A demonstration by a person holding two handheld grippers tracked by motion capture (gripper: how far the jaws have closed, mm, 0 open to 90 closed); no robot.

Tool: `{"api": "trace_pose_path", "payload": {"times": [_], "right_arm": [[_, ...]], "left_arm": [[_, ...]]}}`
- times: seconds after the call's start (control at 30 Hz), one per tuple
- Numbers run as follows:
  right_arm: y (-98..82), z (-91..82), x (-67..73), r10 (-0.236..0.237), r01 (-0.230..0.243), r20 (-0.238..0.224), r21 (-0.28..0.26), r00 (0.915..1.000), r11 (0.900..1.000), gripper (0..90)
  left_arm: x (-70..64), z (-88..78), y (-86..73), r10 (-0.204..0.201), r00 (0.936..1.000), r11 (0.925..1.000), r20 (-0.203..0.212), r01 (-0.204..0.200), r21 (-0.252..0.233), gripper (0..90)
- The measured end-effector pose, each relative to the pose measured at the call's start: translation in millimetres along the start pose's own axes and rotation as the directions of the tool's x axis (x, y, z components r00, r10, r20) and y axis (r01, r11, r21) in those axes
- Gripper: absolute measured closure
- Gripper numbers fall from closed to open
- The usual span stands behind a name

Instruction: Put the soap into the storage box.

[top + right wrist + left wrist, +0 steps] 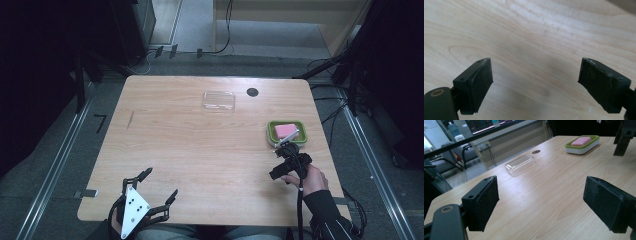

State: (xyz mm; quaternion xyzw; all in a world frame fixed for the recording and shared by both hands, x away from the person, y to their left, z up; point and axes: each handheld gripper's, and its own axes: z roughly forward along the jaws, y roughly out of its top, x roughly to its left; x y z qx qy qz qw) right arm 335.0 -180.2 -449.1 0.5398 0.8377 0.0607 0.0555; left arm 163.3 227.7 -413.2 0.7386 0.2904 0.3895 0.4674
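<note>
A green-rimmed white soap dish [301, 135] holding a pink soap bar [284, 130] sits near the table's right edge; the left gripper view has the dish [584, 147] and soap [581, 141] far off. My right gripper [286, 150] is just in front of the dish, pointing down at bare wood. In the right gripper view its jaws [535, 80] stand apart with nothing between them. My left gripper [160, 182] rests at the near left edge, open and empty [541, 202]. A clear plastic lid [219, 100] lies at the back middle.
A black round grommet [252, 92] sits in the tabletop just right of the lid [520, 164]. The wooden table [190, 145] has broad bare room across its middle and left. Dark floor, rails and cables surround it.
</note>
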Motion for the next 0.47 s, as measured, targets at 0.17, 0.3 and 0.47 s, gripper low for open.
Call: {"api": "trace_pose_path", "payload": {"times": [0.17,0.3,0.47], "right_arm": [[-11.6,3.8,4.2,-0.013,0.013,0.003,0.022,0.9999,1.0,13.1],[-20.2,7.1,5.4,-0.04,0.04,0.001,0.037,0.9992,0.999,13.3],[-29.9,11.5,5.5,-0.06,0.058,0.032,0.055,0.9977,0.997,14.0]], "left_arm": [[-0.2,0.1,0.0,0.0,1.0,1.0,0.0,0.0,0.002,13.6],[-0.2,0.4,0.0,-0.001,1.0,1.0,0.0,0.001,0.004,13.6],[-0.2,1.0,0.2,0.001,1.0,1.0,0.001,-0.001,0.005,13.6]]}}
